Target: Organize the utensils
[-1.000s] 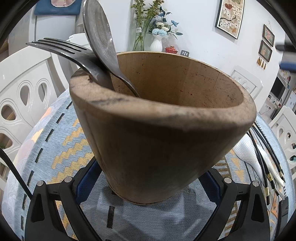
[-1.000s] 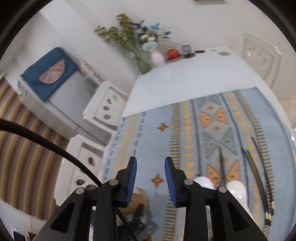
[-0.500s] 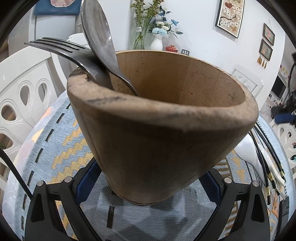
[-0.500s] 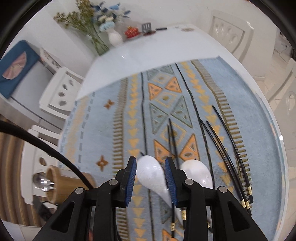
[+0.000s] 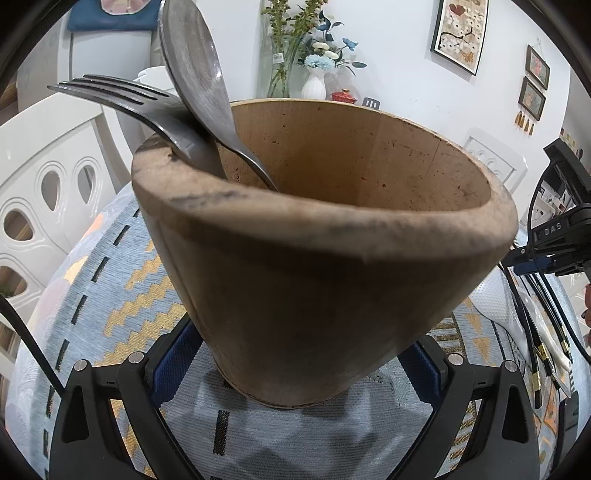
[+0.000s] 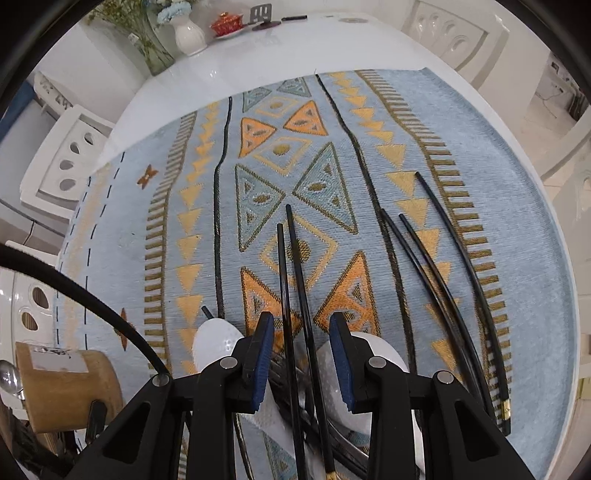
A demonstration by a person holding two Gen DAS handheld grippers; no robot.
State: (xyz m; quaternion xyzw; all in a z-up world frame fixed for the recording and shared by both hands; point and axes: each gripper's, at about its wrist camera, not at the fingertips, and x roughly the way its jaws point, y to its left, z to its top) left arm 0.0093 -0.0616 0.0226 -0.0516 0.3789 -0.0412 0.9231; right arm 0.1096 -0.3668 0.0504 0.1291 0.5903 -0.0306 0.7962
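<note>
Wooden utensil holder (image 5: 325, 258) stands on the patterned blue cloth (image 6: 498, 206), clamped at its base by the left gripper (image 5: 295, 373). Fork (image 5: 122, 99) and spoon (image 5: 195, 74) lean against its left rim. Right gripper (image 6: 301, 343), jaws apart, hangs over a pair of black chopsticks (image 6: 291, 266) passing between its pads, no contact seen. Two white spoons (image 6: 214, 339) flank them; more chopsticks (image 6: 439, 266) lie to the right. White table (image 6: 229, 70), white chairs (image 6: 70, 158), flower vase (image 6: 188, 31), framed pictures (image 5: 460, 31) on the wall.
</note>
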